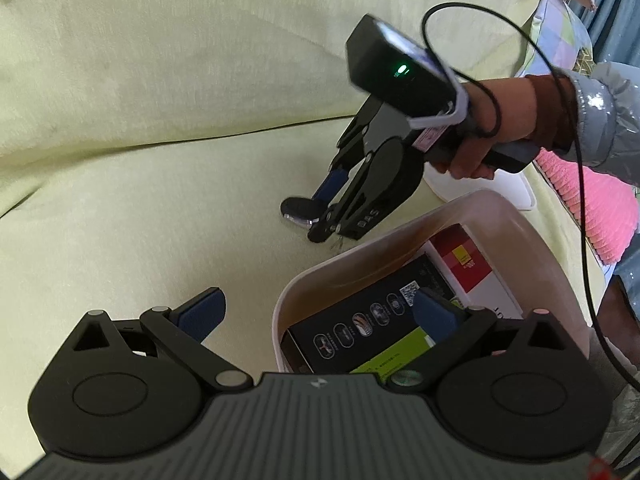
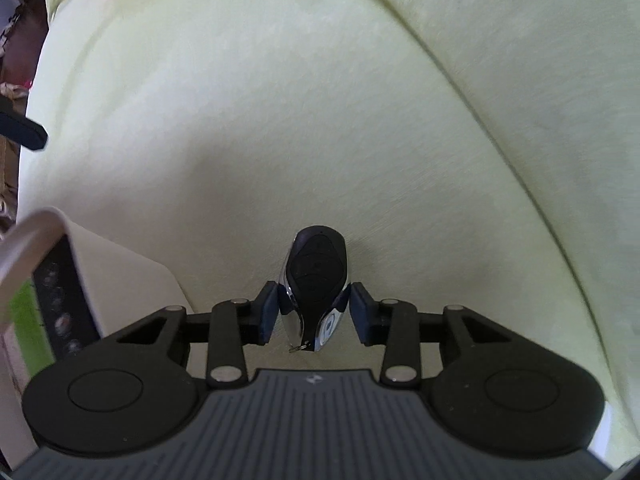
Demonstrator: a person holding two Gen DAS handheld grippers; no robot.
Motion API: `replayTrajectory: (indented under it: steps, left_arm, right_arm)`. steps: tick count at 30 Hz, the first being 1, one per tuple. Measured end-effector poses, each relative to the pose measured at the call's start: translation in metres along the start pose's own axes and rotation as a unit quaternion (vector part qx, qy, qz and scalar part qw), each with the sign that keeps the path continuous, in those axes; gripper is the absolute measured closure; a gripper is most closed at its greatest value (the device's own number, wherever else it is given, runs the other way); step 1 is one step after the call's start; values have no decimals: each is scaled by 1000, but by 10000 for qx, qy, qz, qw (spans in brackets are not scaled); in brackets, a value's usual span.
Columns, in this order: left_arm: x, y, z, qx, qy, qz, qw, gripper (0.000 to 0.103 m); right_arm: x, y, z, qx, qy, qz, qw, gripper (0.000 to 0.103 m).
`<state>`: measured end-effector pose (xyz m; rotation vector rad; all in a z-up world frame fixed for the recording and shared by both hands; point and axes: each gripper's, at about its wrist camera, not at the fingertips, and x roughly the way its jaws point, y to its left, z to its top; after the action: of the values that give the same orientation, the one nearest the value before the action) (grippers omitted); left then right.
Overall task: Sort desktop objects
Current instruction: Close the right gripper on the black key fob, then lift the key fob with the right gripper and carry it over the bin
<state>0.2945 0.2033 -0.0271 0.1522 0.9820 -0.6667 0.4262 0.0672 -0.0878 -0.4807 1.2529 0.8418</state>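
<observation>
Straddling the key fob [image 2: 316, 280] beside the bin [image 1: 532, 232], the right gripper [image 2: 313, 312] hasn't pinched yet; left gripper [image 1: 320, 316] gapes wide; 2 boxes [image 1: 360, 332] already binned.

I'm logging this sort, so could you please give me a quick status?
Right gripper astride key fob, pads not visibly clamped. Left gripper open over bin. Boxes already binned. Path clear.
</observation>
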Motion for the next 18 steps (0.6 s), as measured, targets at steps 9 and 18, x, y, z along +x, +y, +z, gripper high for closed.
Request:
replayTrajectory:
  steps: [9, 18]
  left_arm:
    - [-21, -17, 0, 61, -79, 149, 9998, 2]
    - [-43, -42, -10, 108, -67, 350, 9993, 2]
  right_arm:
    - [-59, 6, -15, 173, -540, -122, 9983, 69]
    - [-117, 30, -33, 113, -950, -170, 9953, 69]
